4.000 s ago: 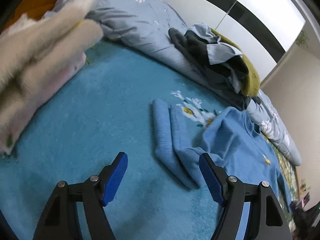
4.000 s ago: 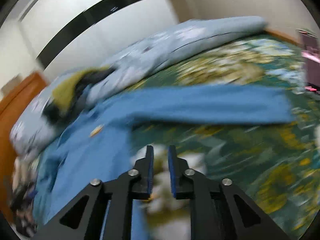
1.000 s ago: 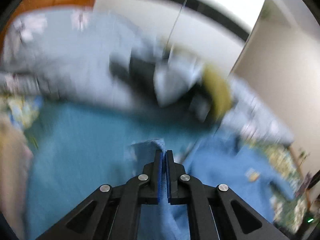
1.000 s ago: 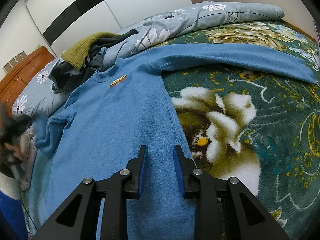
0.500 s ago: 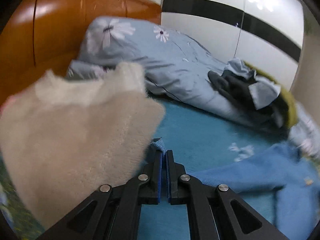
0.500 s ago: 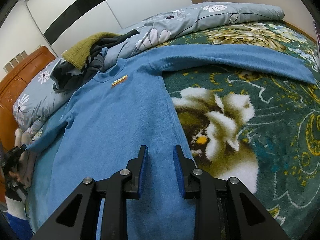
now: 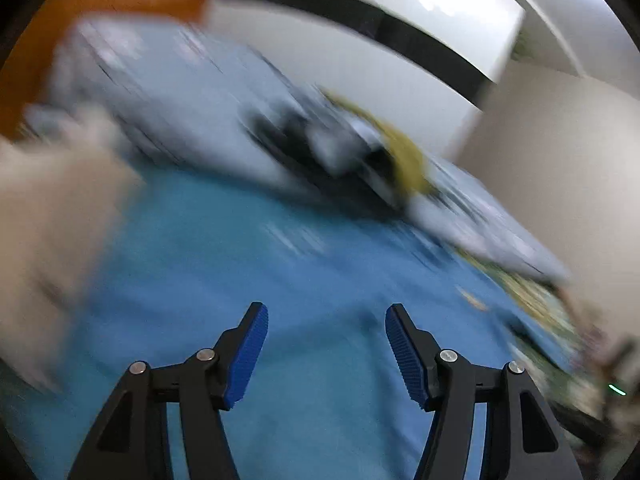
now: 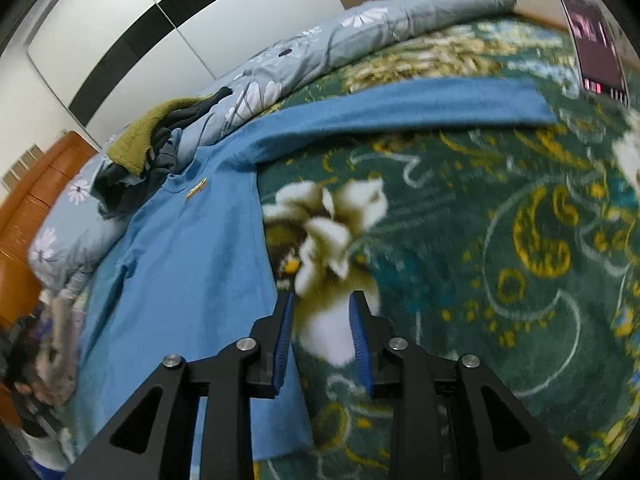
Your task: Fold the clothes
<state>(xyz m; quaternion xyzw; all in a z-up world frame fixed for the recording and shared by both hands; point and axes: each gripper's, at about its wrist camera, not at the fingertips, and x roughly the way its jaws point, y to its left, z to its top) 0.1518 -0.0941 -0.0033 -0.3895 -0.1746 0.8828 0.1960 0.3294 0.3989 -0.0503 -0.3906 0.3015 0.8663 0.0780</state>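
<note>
Sweater [image 8: 180,264] lay left of our right gripper [image 8: 322,338], hem edge nearest; both grippers' jaws were opening, nothing between; left gripper [image 7: 326,354] over blurred blue cloth.

A green floral blanket [image 8: 500,240] covers the bed. Along its far edge lies a grey daisy-print duvet [image 8: 360,32]; beyond the duvet stands an orange wooden headboard [image 8: 36,184].

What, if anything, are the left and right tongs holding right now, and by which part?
Nothing. The left tongs are opening with nothing between the pads; the right tongs are opening too, empty, above the floral blanket beside the blue sweater.
</note>
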